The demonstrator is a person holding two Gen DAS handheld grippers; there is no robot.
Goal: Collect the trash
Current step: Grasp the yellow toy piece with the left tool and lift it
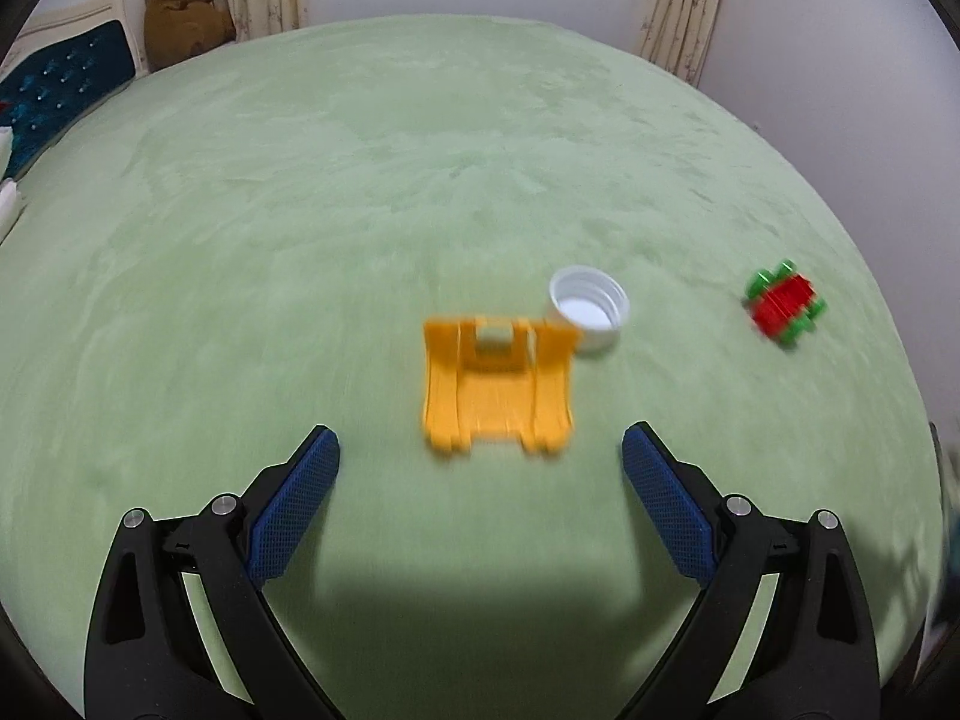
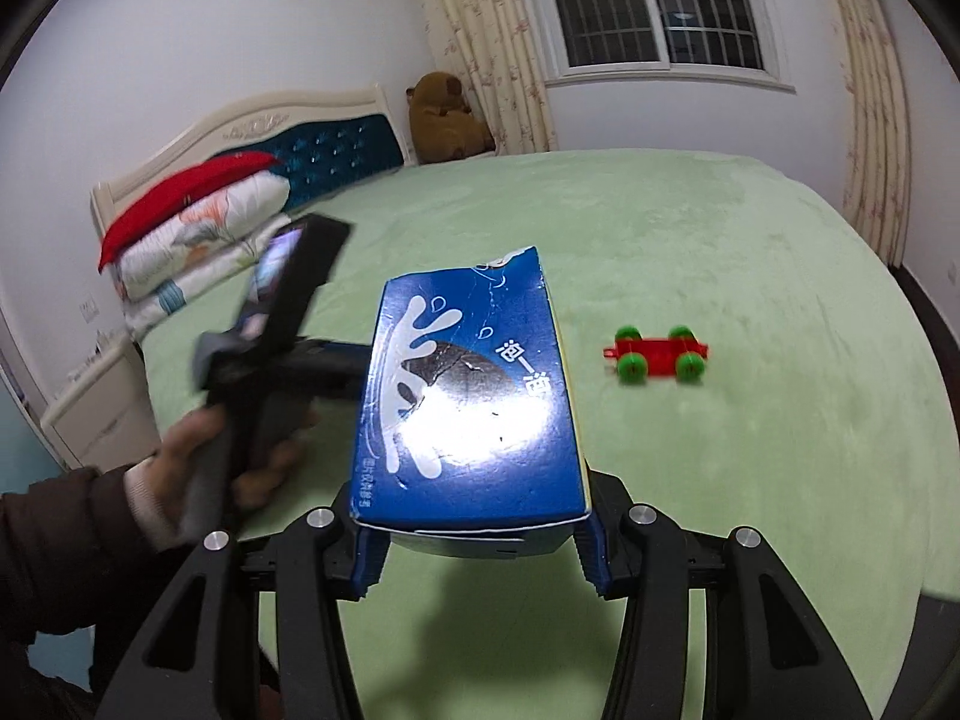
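- A bedroom: a wide bed (image 1: 420,180) covered in pale green plush fills both views, with a padded teal headboard (image 2: 336,150), a brown stuffed bear (image 2: 444,117) in the far corner, flowered curtains and a barred window (image 2: 654,6).
- The blue snack box (image 2: 474,396) is off the bed, clamped between the pads of the right gripper (image 2: 480,564); its long printed face is up and its torn end points away.
- The left gripper (image 1: 480,468) has its jaws wide apart with nothing between them, above the near edge of the bed.
- Just ahead of it lies an orange plastic piece (image 1: 498,384), flat on the cover.
- A white bottle cap (image 1: 591,309), open side up, touches that piece's far right corner.
- A red toy car with green wheels (image 2: 657,354) sits well apart, toward the bed's right edge.
- In the right wrist view, a person's left hand (image 2: 198,468) in a dark sleeve grips the other tool's handle.
- Folded bedding (image 2: 192,240) is stacked by the headboard.
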